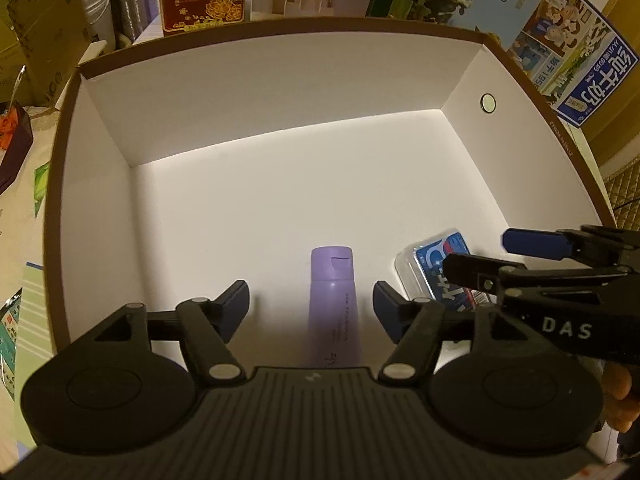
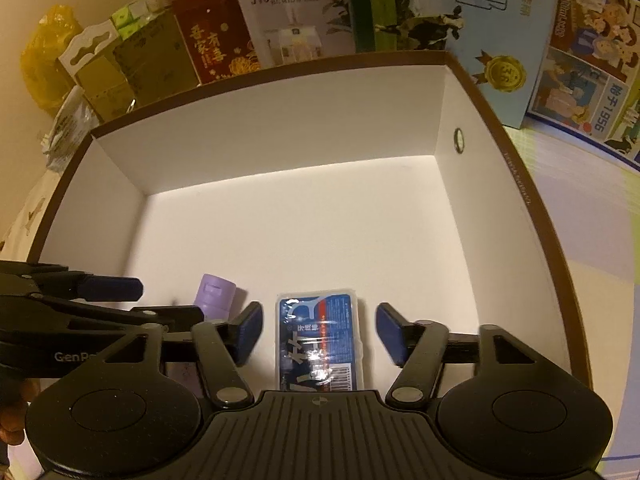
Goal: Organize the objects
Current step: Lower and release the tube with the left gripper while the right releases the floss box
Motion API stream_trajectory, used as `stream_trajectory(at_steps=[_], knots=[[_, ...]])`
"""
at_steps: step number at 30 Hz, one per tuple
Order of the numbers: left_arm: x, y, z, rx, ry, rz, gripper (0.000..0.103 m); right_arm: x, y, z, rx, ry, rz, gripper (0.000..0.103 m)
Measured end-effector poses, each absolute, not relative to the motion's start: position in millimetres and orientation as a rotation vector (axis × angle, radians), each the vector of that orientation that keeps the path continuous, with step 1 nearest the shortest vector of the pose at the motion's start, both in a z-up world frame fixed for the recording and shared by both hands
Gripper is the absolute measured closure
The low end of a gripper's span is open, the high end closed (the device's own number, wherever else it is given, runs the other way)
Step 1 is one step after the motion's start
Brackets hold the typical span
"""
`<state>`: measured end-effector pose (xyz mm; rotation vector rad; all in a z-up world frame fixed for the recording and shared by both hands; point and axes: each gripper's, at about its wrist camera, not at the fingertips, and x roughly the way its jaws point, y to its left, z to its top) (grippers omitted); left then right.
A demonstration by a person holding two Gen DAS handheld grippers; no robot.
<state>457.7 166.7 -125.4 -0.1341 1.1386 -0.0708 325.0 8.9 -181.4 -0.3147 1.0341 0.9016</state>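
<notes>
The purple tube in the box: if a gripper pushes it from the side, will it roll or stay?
The purple tube lies flat on the smooth box floor and looks rounded near its cap, so it may roll a little. Its body probably flattens toward the tail, limiting that. Being plastic, it likely dents when squeezed.

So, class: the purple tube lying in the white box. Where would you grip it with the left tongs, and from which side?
Grip the purple tube across its round body just below the cap, coming from above. It lies flat on the white box floor, lengthwise between the open left tongs, so the fingers can probably close on its two long sides. The blue packet lies close on its right, so keep that finger tight in.
</notes>
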Motion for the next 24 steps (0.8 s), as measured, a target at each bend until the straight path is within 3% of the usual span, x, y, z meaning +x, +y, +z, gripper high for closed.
stream_trajectory(at_steps=[10, 24], knots=[[444, 163, -104, -0.130, 1.079, -0.060, 0.027, 311, -10, -156, -0.293, 0.945, 0.941, 0.015], [377, 141, -55, -0.159, 0.955, -0.042, 0.022, 275, -75, -104, -0.200, 0.810, 1.011, 0.009]])
